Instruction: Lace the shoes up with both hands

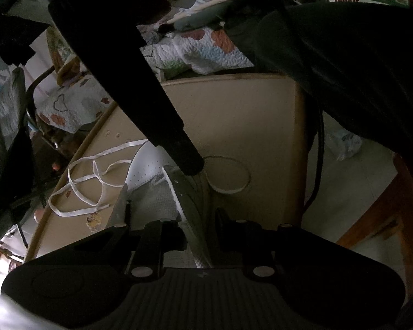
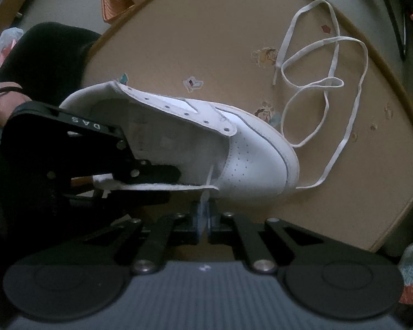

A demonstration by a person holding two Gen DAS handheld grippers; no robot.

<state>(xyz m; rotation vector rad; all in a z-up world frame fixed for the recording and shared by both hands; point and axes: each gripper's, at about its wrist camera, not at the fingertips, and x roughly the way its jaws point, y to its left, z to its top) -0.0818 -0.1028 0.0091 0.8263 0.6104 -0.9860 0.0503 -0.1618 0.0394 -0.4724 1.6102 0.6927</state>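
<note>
The left wrist view is very dark, and much of the shoe is hidden there behind a black arm of the other tool. The shoe is a white low sneaker of smooth leather, with small holes punched over the toe and empty eyelets along the opening. It lies tilted on its side on the tan, rounded surface, which carries a few small stickers. The left claw reaches into the heel side of the shoe and pinches the near flap of the upper. Just below the shoe, the right claw is pressed together on the end of the flat white lace. The rest of this lace lies in loose loops beyond the toe of the shoe.
</note>
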